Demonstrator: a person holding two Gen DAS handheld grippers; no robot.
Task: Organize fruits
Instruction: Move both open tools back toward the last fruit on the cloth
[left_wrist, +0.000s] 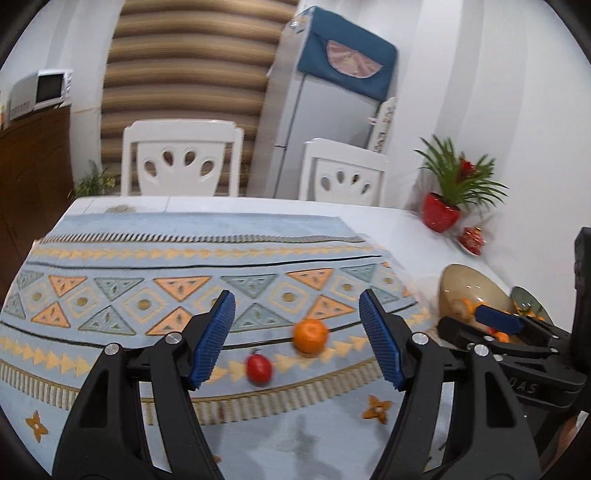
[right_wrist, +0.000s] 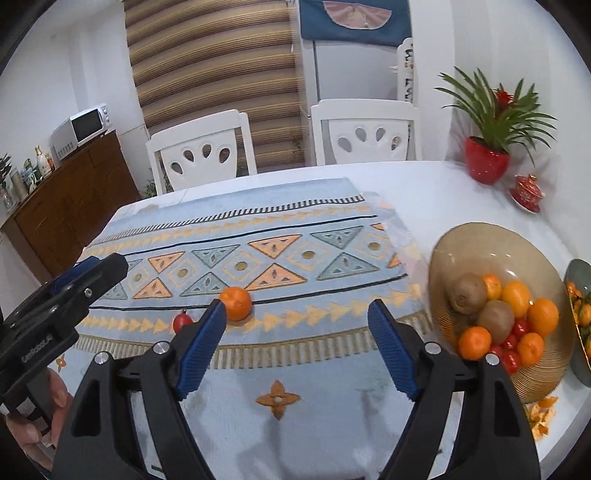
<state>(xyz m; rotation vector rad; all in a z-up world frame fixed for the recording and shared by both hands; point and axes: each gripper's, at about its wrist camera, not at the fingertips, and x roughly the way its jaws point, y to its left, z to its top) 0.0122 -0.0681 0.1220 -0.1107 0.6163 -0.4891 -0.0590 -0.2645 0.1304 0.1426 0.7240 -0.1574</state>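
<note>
White table (right_wrist: 424, 192) — mostly covered by a patterned blue cloth (right_wrist: 258, 236). On the cloth: an orange (right_wrist: 235, 302) and, just beside it, a small red fruit (right_wrist: 182, 321). On bare tabletop — tan fruit bowl (right_wrist: 472, 243), red plant pot (right_wrist: 487, 165), orange peel (right_wrist: 541, 415).

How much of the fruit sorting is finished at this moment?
Mostly done: the tan bowl already holds kiwis, oranges and small red fruits. Nothing is in hand; the left gripper and right gripper are both open and empty. Left: one orange and one small red fruit lie on the patterned cloth.
</note>
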